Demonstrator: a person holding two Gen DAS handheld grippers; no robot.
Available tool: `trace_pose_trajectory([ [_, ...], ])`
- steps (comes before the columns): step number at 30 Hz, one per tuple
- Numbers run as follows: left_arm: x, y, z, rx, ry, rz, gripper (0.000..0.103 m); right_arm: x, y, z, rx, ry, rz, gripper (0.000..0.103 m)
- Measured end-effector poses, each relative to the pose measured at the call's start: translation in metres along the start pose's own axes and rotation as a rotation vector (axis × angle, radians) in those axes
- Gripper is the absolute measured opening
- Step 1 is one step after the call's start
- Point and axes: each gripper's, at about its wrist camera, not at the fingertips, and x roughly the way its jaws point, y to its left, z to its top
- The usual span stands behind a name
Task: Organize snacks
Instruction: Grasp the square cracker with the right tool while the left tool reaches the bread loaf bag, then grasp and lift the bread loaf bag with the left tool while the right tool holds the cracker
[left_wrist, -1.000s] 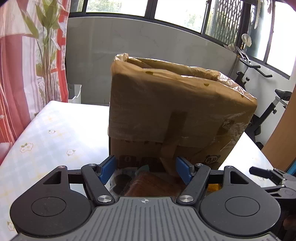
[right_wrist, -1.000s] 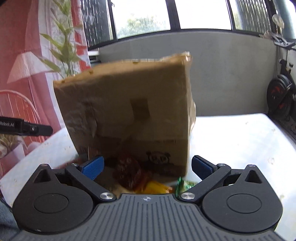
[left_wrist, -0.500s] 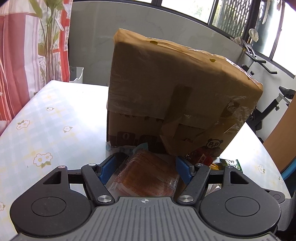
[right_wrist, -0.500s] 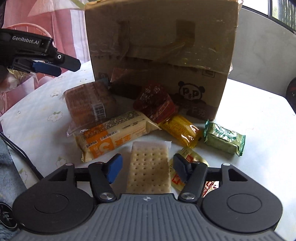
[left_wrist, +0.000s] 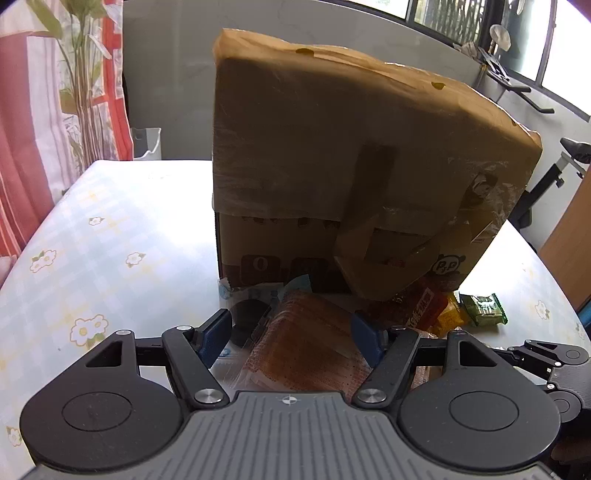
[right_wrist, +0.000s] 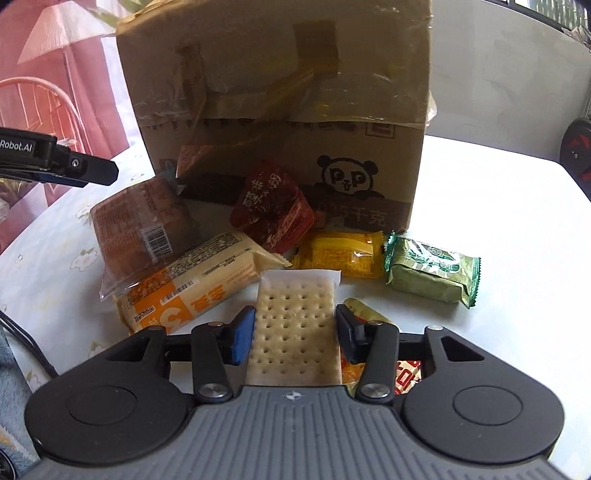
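Observation:
Several wrapped snacks lie on the table in front of a taped cardboard box (right_wrist: 280, 92). My right gripper (right_wrist: 295, 334) is closing on a pale cracker pack (right_wrist: 295, 302); both blue pads touch its long edges. My left gripper (left_wrist: 290, 338) stands open, and a brown cake pack (left_wrist: 306, 350) lies between and below its fingers. In the right wrist view one left finger (right_wrist: 88, 170) hovers above and left of that brown pack (right_wrist: 136, 225), apart from it.
Around the crackers lie an orange-and-white pack (right_wrist: 192, 284), a red pack (right_wrist: 273, 210), a yellow pack (right_wrist: 340, 254), a green pack (right_wrist: 428, 273) and a yellow-red pack (right_wrist: 369, 317) under the right finger. The flowered table (left_wrist: 92, 240) is bare left of the box (left_wrist: 351, 147).
The right gripper tipped down from the box to the snacks and its jaws narrowed from wide open onto the cracker pack. The left gripper sank toward the brown pack, its opening unchanged.

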Motion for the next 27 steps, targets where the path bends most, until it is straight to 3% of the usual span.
trace_pose_trajectory([
  [2,0.007,-0.001,0.003,0.04,0.019,-0.01,0.074,-0.001,-0.001,-0.001,0.004,-0.01,0.002,0.049],
  [5,0.019,-0.007,0.0,0.108,0.041,0.036,0.074,-0.002,-0.002,-0.003,0.008,-0.02,0.001,0.049],
  [9,0.032,-0.002,-0.007,0.067,0.079,0.01,0.074,-0.004,0.0,-0.004,0.002,-0.029,0.0,0.049],
  [20,0.04,0.001,-0.023,-0.003,0.095,-0.049,0.091,-0.003,0.0,-0.006,0.002,-0.04,0.003,0.049],
  [27,0.038,0.006,-0.028,-0.048,0.108,-0.067,0.092,-0.003,0.0,-0.006,0.005,-0.04,0.004,0.049],
])
